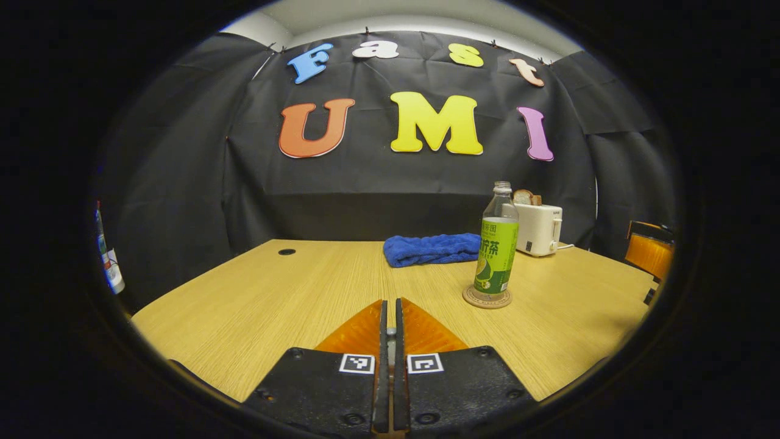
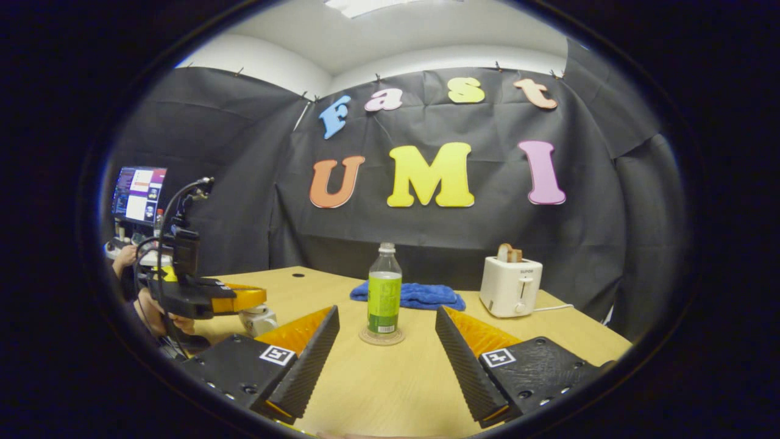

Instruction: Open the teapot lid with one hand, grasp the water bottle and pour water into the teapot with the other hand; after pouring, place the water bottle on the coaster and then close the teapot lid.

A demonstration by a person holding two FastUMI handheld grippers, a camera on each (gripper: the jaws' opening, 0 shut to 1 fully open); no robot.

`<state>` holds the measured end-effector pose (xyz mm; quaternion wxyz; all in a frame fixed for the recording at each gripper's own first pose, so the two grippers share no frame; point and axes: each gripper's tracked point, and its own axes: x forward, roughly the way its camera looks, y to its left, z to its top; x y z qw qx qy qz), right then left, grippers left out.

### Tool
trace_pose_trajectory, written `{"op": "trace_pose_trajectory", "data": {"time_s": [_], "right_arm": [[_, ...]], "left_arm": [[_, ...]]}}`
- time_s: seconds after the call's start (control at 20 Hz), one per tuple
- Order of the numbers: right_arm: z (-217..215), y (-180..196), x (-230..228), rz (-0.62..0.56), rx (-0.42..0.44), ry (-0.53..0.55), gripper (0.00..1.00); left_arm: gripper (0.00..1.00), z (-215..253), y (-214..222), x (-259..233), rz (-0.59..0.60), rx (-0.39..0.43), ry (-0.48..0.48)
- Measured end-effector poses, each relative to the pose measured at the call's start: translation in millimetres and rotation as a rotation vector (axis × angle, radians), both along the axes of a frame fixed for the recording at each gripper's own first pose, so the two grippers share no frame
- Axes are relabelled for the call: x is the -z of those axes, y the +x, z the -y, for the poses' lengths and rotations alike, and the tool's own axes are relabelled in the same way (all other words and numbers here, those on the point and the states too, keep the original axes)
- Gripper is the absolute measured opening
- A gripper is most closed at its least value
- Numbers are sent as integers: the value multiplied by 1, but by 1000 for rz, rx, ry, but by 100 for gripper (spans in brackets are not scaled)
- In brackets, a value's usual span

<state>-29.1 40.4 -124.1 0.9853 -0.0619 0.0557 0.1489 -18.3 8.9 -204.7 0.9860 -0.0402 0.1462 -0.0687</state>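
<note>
A clear water bottle (image 1: 496, 250) with a green label and no cap stands upright on a round coaster (image 1: 486, 298) on the wooden table (image 1: 274, 305). My right gripper (image 2: 387, 311) is open, its fingers held wide on either side of the line to the bottle (image 2: 384, 292) and coaster (image 2: 382, 337), which stand farther back and untouched. My left gripper (image 1: 390, 303) is shut to a narrow slit; a small pale bit shows in the slit and I cannot identify it. In the right gripper view the left gripper (image 2: 256, 297) hovers level just above a white teapot (image 2: 259, 319), which is partly hidden.
A folded blue towel (image 1: 431, 249) lies behind the bottle, and a white toaster (image 2: 510, 285) holding bread stands at the back right. A person's hand (image 2: 152, 311) holds the left gripper near a monitor (image 2: 138, 194). An orange chair back (image 1: 649, 253) is at the right table edge.
</note>
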Motion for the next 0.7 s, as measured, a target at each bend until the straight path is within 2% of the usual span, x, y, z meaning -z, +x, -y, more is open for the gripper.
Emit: {"op": "trace_pose_trajectory", "data": {"time_s": [0.05, 0.25, 0.3, 0.55, 0.6, 0.7], "right_arm": [[-1, -1, -1, 3, -2, -3, 98], [-2, -6, 2, -7, -5, -2, 98], [-1, -7, 3, -9, -2, -3, 95], [-2, -9, 3, -12, 0, -2, 98], [-4, -9, 4, -13, -4, -2, 95], [-6, -11, 6, -22, -7, -3, 98]], "left_arm": [[6, 0, 1, -1, 7, -5, 8], [7, -1, 2, -1, 9, -18, 25], [7, -1, 3, -1, 10, -17, 27], [8, -2, 4, 0, 15, -32, 18], [8, 3, 3, 3, 7, -17, 14], [12, 6, 2, 8, -7, -14, 43]]}}
